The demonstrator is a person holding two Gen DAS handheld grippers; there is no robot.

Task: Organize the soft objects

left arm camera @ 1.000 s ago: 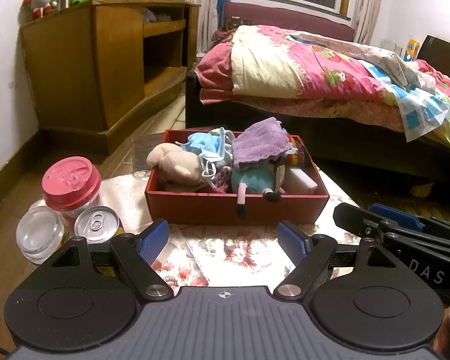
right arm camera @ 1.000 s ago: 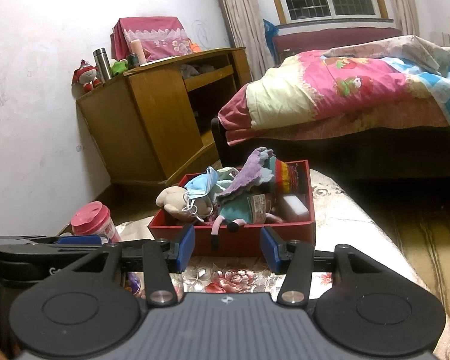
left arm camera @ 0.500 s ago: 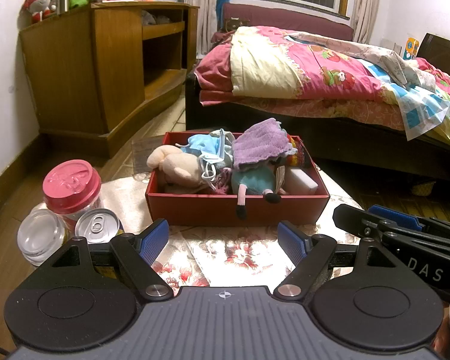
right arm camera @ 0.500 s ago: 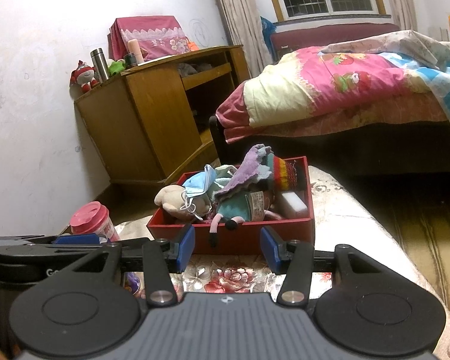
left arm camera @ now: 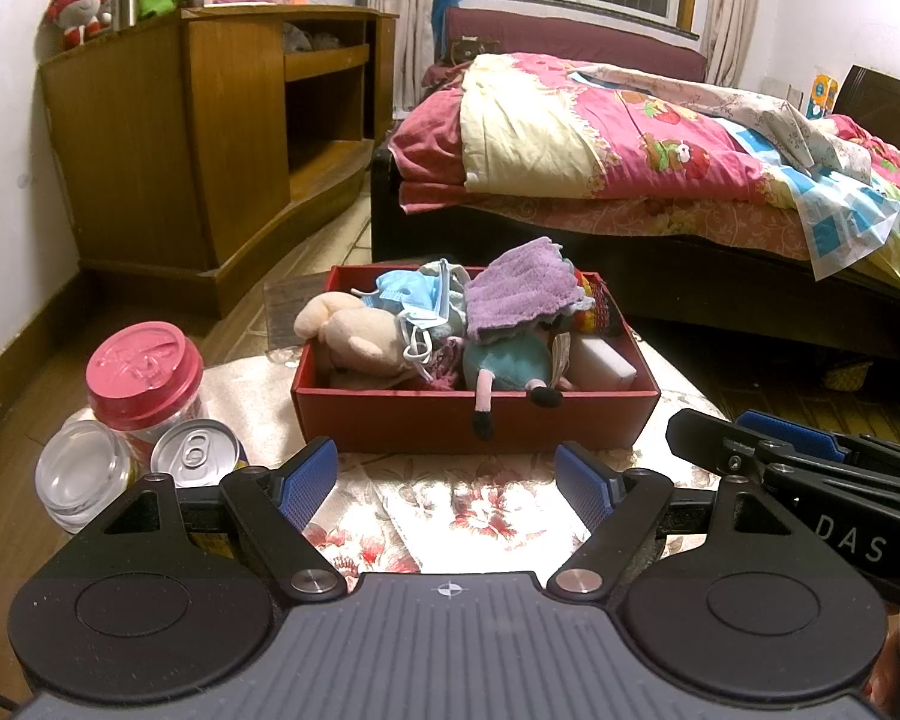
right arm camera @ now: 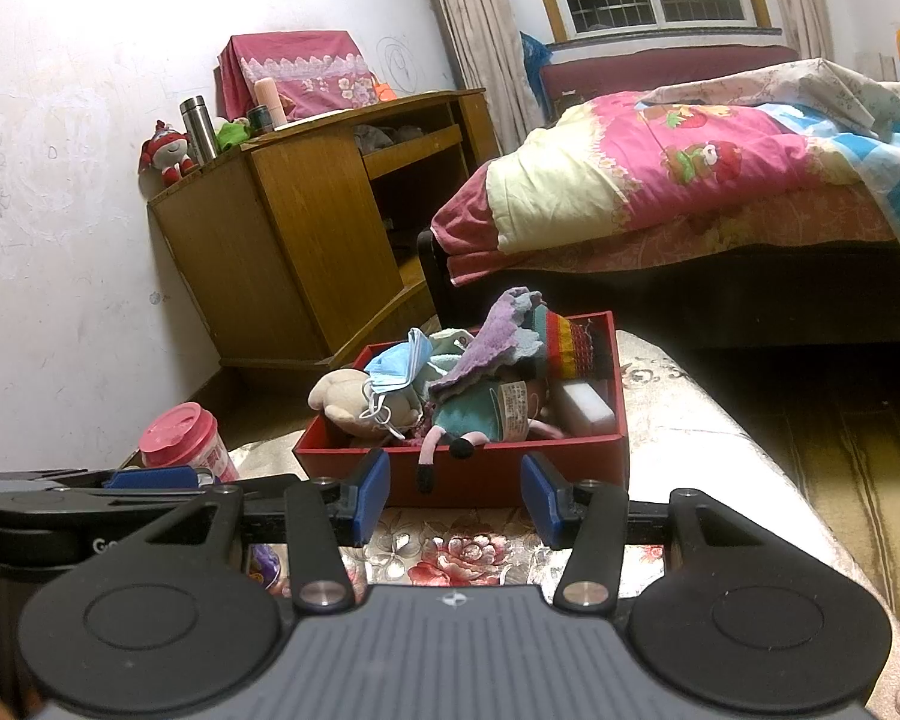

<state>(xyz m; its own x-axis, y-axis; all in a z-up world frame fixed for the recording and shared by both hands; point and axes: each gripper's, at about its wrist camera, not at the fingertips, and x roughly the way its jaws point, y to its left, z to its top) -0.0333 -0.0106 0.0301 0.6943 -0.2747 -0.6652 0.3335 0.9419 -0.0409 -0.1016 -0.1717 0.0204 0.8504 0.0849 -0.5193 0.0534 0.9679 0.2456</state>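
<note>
A red box (left arm camera: 474,420) stands on a floral-covered table (left arm camera: 480,516) and is heaped with soft things. In it lie a beige plush (left arm camera: 354,336), a blue face mask (left arm camera: 414,294), a purple cloth (left arm camera: 516,294), a teal-dressed doll (left arm camera: 504,360) with one leg over the front wall, a striped knit piece (left arm camera: 594,312) and a white block (left arm camera: 600,363). My left gripper (left arm camera: 447,471) hovers open just short of the box, holding nothing. My right gripper (right arm camera: 456,483) is also open and holding nothing, in front of the same red box (right arm camera: 480,471).
Left of the box stand a pink-lidded jar (left arm camera: 144,372), a drink can (left arm camera: 195,453) and a clear-lidded jar (left arm camera: 81,474). A wooden cabinet (left arm camera: 210,138) lines the left wall. A bed with a pink quilt (left arm camera: 630,144) lies beyond the table.
</note>
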